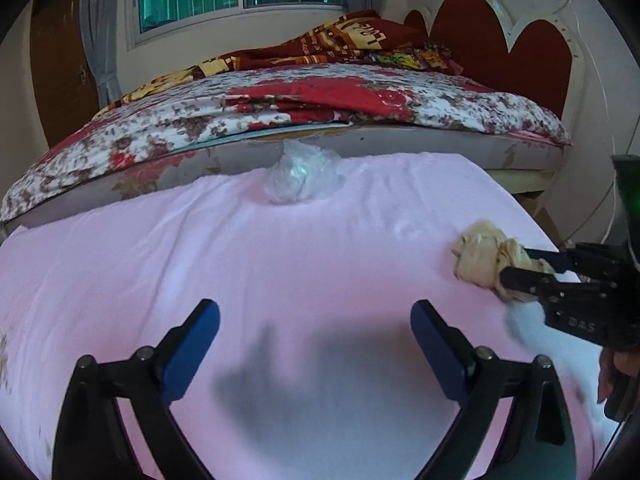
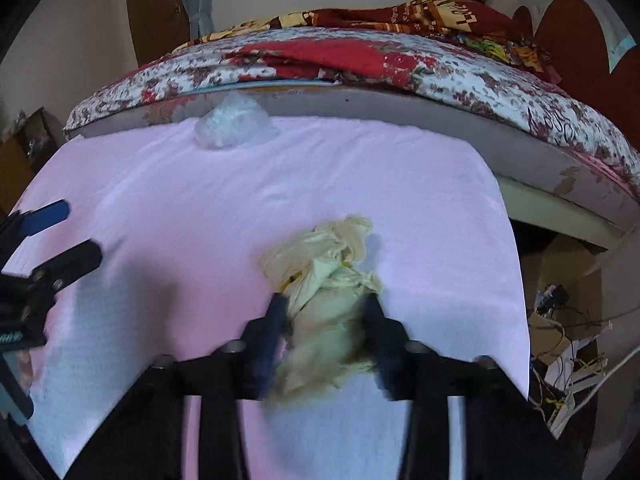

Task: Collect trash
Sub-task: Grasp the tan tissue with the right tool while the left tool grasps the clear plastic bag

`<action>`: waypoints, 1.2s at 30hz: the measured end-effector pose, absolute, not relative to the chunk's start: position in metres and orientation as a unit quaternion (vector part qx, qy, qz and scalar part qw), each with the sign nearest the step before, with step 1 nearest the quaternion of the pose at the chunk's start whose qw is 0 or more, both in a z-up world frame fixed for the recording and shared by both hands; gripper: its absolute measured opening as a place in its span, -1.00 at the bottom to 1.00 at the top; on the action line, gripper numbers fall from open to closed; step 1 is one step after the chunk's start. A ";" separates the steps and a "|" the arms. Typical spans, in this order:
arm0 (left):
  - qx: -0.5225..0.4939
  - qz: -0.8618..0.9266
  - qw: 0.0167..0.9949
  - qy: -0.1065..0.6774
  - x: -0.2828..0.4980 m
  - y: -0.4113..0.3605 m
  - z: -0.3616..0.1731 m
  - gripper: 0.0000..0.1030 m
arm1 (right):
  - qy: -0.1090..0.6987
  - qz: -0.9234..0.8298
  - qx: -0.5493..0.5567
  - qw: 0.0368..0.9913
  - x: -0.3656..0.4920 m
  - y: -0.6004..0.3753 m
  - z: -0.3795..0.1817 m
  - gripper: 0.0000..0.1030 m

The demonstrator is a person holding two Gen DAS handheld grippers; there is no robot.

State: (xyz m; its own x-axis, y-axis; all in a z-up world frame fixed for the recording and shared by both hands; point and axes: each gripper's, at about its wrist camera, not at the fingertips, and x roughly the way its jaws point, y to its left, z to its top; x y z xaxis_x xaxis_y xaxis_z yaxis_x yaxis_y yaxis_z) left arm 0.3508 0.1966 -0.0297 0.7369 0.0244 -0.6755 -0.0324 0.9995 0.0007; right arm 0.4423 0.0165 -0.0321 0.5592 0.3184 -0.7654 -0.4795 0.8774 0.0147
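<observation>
between the wide-spread jaws of the left gripper [image 1: 316, 332] there is only bare pink sheet [image 1: 320, 264], and the stretch ahead of them lies open up to a crumpled clear plastic bag [image 1: 298, 178] straight in front, well apart. just behind that bag rises the side of the floral bed [image 1: 280, 104], a wall that blocks any pass further forward. off the right jaw, the right gripper [image 1: 516, 268] and the cream crumpled wad [image 1: 478, 256] it clamps take up the sheet's right edge. ahead of the right gripper's jaws the sheet is free up to the bag, which sits ahead and left. right of them the sheet ends, with tangled cables [image 2: 568, 364] below.
</observation>
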 end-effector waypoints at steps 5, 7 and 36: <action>-0.010 0.012 0.932 0.363 0.400 0.206 -0.034 0.76 | 0.391 0.228 -0.086 0.887 0.483 0.031 -0.019 -0.35; -0.019 0.007 0.932 0.363 0.418 0.212 -0.036 0.69 | 0.387 0.228 -0.078 0.890 0.500 0.039 -0.013 -0.39; 0.040 -0.030 0.936 0.349 0.413 0.193 -0.017 -0.22 | 0.369 0.228 -0.016 0.901 0.503 0.025 0.012 -0.60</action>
